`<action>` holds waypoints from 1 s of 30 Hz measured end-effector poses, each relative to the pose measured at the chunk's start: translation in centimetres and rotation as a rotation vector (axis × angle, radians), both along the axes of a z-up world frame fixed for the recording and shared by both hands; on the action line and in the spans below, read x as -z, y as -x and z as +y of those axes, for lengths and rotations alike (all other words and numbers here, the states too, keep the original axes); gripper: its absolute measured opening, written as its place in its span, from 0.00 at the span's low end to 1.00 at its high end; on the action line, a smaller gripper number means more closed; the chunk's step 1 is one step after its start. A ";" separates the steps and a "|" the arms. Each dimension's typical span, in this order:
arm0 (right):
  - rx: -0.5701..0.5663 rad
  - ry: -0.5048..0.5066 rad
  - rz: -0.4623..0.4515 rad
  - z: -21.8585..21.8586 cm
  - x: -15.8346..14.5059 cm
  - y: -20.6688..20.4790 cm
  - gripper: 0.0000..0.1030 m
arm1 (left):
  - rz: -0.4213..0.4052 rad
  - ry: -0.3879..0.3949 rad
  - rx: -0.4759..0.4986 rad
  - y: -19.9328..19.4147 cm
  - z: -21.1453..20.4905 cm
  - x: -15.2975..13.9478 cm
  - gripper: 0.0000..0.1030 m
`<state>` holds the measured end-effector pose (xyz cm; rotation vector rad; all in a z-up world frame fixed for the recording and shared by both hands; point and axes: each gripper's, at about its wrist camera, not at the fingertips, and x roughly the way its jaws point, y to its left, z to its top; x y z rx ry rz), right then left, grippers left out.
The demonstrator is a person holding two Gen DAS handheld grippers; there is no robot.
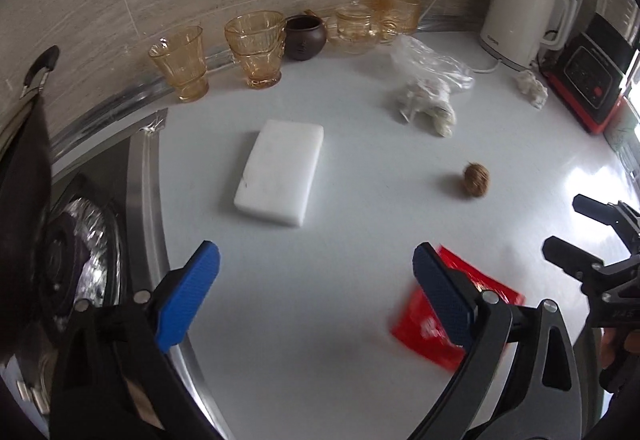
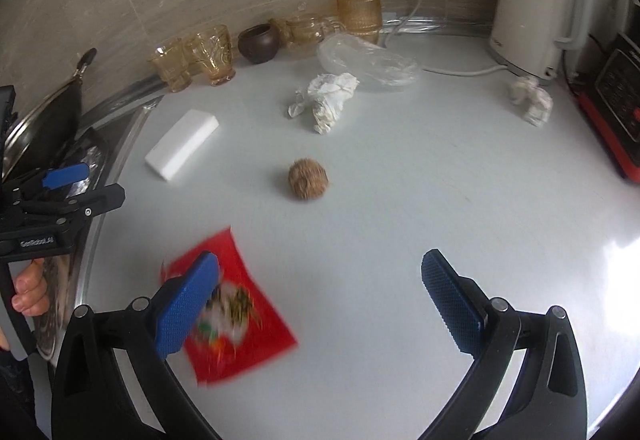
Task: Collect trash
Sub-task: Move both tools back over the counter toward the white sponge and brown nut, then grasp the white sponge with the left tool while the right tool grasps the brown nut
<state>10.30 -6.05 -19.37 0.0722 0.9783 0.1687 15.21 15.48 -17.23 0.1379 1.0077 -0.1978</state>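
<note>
While both the left gripper [image 1: 316,294] and right gripper [image 2: 320,304] hang wide open and empty, the flat red wrapper [image 2: 236,304] near the worktop's [image 2: 400,199] front edge may slide away. Thin foil gives the pads [image 2: 186,306] little to pinch.

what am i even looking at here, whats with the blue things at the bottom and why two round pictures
No robot here: a person holds a hand-held tool in each hand, each ending in tongs with two blue pads. A fisheye camera sits on each tool, hence the round pictures. One picture looks along the left tongs, the other along the right tongs. Each view also catches the other tool at its edge.

Both tongs stand open and hold nothing.

On the white counter lie a red wrapper, a small brown ball, a white block, two crumpled tissues and a clear plastic bag. By the wall stand amber glasses, a dark pot and a white kettle.
</note>
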 end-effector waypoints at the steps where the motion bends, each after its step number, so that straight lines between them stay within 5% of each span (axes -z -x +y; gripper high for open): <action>1: -0.001 0.003 -0.001 0.4 0.3 -0.9 0.98 | 0.004 0.003 0.002 -0.5 0.0 0.2 0.92; 14: 0.001 0.099 0.024 2.3 4.4 -7.6 0.97 | 0.073 0.039 -0.003 -6.9 2.5 3.4 0.93; 20: -0.010 0.111 0.064 2.6 5.2 -8.4 0.64 | 0.080 0.027 0.002 -7.8 2.9 4.2 0.93; 23: -0.013 0.132 0.060 2.9 5.1 -8.3 0.32 | 0.082 0.028 0.001 -8.3 3.1 4.3 0.93; 30: 0.022 0.092 0.035 1.9 3.5 -7.2 0.32 | 0.081 0.011 0.034 -9.0 2.6 4.7 0.93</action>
